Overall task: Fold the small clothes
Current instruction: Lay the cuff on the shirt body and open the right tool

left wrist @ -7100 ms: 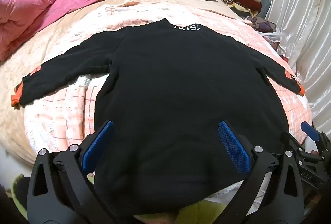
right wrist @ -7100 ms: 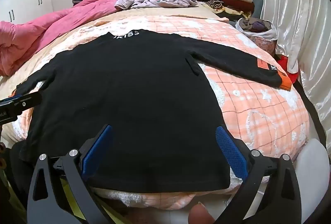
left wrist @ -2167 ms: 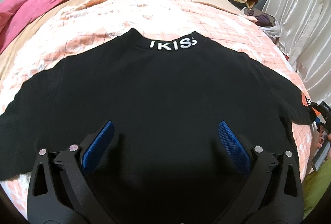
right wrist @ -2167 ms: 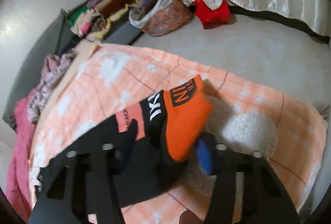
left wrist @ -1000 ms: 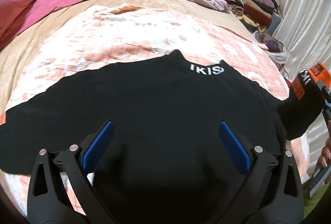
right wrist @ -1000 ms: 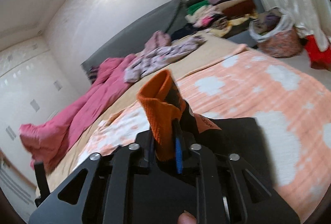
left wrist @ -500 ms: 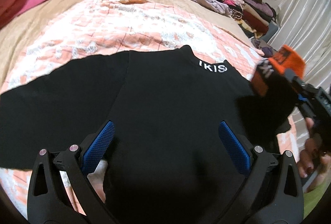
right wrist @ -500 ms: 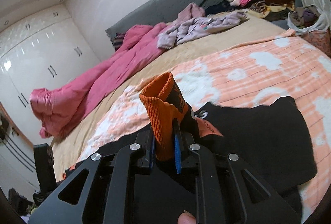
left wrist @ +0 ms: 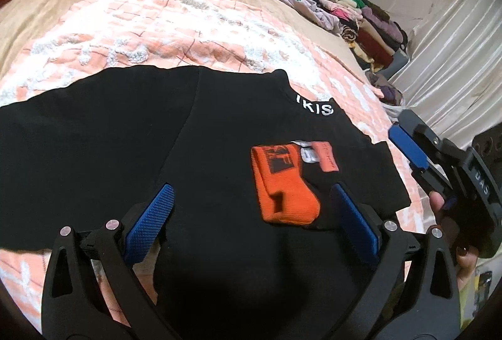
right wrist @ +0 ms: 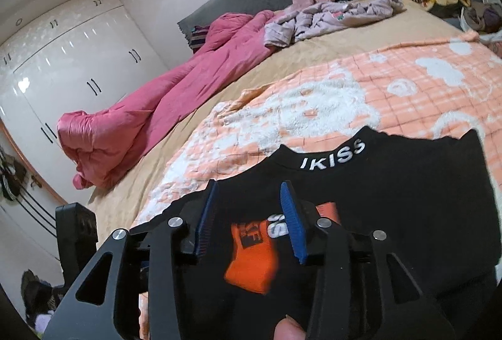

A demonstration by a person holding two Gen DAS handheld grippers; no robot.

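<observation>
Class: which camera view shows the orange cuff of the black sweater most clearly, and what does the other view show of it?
The left wrist view: the orange cuff lies unobstructed on the black sweater, its printing visible. In the right wrist view the cuff is blurred and partly hidden behind the open right claw.

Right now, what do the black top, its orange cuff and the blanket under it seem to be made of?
Black top: soft matte knit, likely cotton jersey or fleece; it lies limp without sheen. Orange cuff: ribbed knit, judging by its thick, stretchy-looking fold. Blanket: plush fleece or chenille; its white patches look fluffy and tufted. Exact fibres cannot be told.
</observation>
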